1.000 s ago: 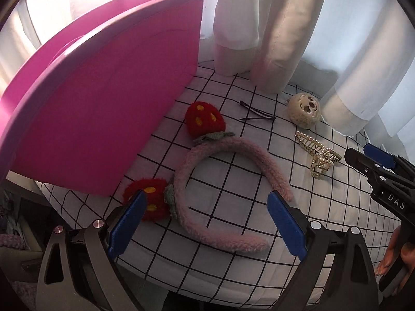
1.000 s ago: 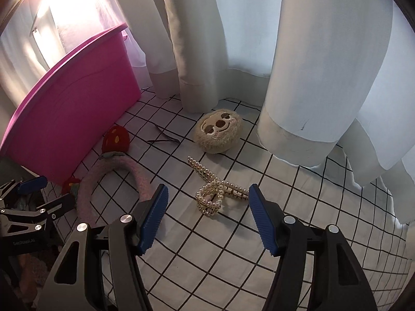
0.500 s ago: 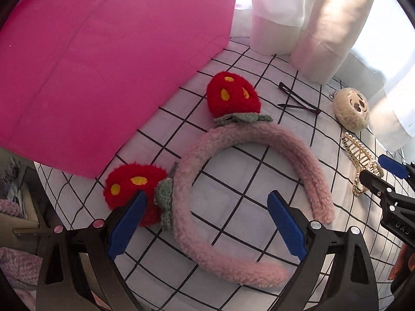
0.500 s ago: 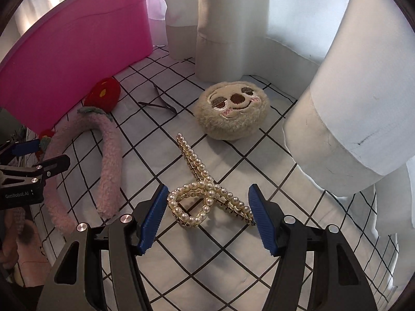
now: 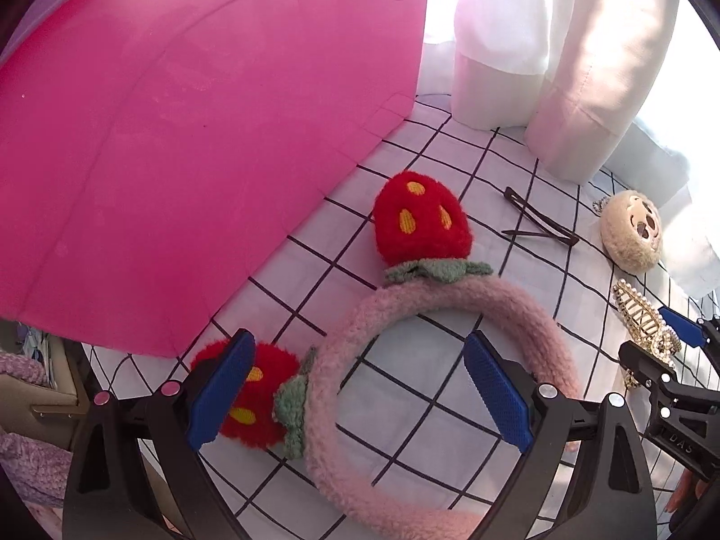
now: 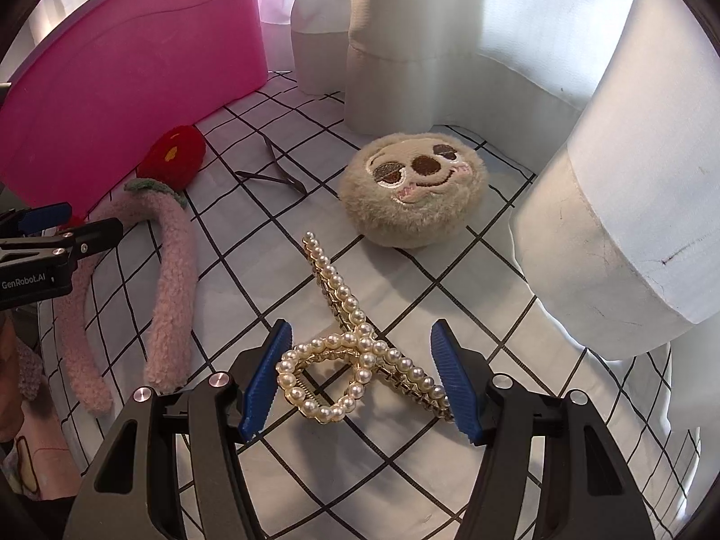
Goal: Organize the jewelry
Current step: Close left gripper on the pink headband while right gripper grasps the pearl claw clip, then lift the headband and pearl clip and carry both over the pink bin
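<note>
Accessories lie loose on the grid-cloth tabletop (image 6: 450,315), spread flat beside the pink bin (image 5: 180,135), probably the place they are to be sorted into. Pearl claw clip (image 6: 355,360) lies nearer the camera than the bin, its looped end between the pads of the right gripper (image 6: 360,378); jaws stand wide, pads not yet touching the pearls, so this reads as a line-up for a pinch. Pink fuzzy headband (image 5: 450,310) with its strawberry ears lies just in front of the bin; the left gripper (image 5: 355,391) straddles one arc of it, jaws wide, nothing held. Both grippers are pitched steeply downward, low over the cloth. Plush sloth face (image 6: 414,189) and dark bobby pins (image 6: 274,175) sit to the right of the bin, untouched.
</note>
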Tool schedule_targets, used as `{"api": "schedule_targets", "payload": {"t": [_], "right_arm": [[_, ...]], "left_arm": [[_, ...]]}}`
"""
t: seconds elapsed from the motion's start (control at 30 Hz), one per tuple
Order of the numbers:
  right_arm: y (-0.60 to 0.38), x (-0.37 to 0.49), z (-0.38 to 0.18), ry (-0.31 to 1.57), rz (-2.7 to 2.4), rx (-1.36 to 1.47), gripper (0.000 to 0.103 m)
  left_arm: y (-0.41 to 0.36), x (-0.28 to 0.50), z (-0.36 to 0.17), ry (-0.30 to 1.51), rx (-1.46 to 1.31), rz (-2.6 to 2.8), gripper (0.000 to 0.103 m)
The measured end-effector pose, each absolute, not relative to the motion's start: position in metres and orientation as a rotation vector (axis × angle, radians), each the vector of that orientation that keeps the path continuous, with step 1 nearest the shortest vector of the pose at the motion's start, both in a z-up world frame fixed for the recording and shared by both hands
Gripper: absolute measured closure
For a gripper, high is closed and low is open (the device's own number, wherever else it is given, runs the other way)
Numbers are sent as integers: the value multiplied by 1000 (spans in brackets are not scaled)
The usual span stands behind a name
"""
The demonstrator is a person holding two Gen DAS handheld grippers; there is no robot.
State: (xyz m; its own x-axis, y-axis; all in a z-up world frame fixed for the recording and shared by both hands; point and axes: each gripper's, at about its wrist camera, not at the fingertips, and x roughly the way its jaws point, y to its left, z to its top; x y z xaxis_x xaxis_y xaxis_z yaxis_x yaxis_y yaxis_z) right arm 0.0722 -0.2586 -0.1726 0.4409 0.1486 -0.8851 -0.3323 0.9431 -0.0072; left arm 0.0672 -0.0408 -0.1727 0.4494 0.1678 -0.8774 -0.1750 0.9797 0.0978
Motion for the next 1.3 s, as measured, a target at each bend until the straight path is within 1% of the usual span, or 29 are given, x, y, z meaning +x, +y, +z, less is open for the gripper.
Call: {"api": "schedule_targets", "payload": {"t": [0.1,0.27,0.3,0.4,0.57,0.63,0.67,0.7,0.73,0.8,0.83,0.87,0.9,0.97,1.03,1.07,1.1,1.17,1.3], "right_arm": [[-258,72,-173,1075,307,-186,42],[-257,72,-174,1076,310,-188,42],[-258,71,-174,1079,312,-189,42],[-258,73,-175,1080,307,-188,41],[-256,71,-176,1059,288,-182,40],[-256,69,-176,1052,282,-176,41],[-257,67,-175,1050,280,-172,42],[-256,65,-175,1047,277,-172,42],[-256,64,-175,1044,274,-172,43],[-257,60,-175,1036,269,-161,43],[-257,59,-175,1032,267,-155,44],[-257,57,-175,1029,264,-150,46],[-258,55,-174,1025,268,-140,49],[-258,51,-173,1019,261,-130,54],[-258,47,-173,1015,257,-113,55],[-260,45,-172,1009,258,-103,60],[-260,43,-170,1004,253,-95,62],[-263,40,-167,994,245,-71,62],[-264,36,-162,973,228,-50,63]], "left_arm": [[-40,78,-176,1088,10,221,11],[-38,96,-201,1169,50,204,11],[-36,96,-203,1159,53,201,7],[-33,98,-205,1147,44,190,5],[-29,92,-204,1126,18,191,6],[-29,82,-199,1114,23,192,8],[-31,81,-199,1109,22,185,12],[-33,79,-198,1103,21,171,20],[-35,77,-196,1098,24,155,25],[-42,74,-192,1092,26,109,51],[-46,73,-191,1090,40,108,56],[-50,72,-190,1089,48,100,69],[-52,71,-189,1091,51,87,77],[-55,70,-189,1096,54,81,83],[-57,67,-187,1097,48,67,86],[-57,64,-186,1096,50,61,88],[-57,63,-184,1093,48,54,91],[-58,58,-184,1085,44,41,93],[-56,50,-173,1053,47,33,94]]}}
